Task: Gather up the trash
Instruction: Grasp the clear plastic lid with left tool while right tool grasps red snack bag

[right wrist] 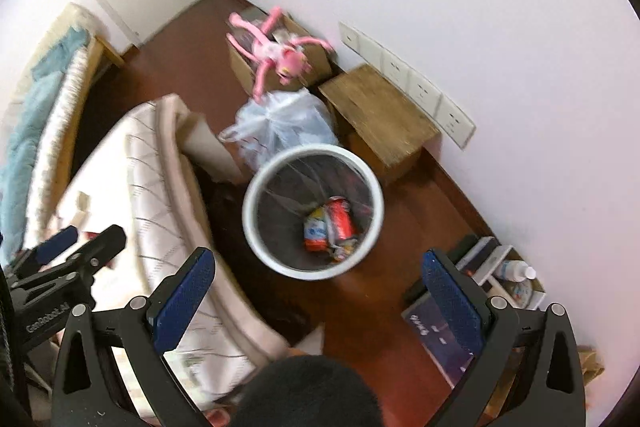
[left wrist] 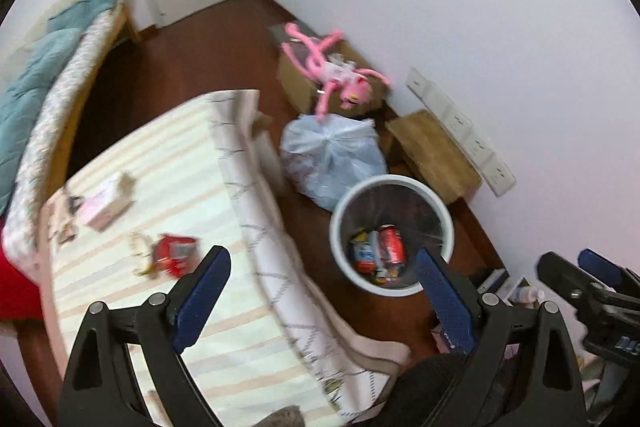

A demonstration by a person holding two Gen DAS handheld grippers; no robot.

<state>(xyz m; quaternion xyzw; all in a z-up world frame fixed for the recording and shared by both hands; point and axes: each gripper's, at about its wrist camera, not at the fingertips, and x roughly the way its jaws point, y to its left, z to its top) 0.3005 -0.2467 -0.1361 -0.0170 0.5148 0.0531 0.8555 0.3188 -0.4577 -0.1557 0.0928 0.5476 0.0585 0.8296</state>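
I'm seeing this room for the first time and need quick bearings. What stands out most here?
A white trash bin on the red-brown floor beside the striped table cloth, holding a red soda can and snack wrappers. Behind it lies a knotted clear plastic bag, and further back a pink plush toy sprawls over a cardboard box by the wall. A red wrapper remains on the cloth.

Black-framed left claw (left wrist: 322,279) and right claw (right wrist: 318,283), blue textured pads.
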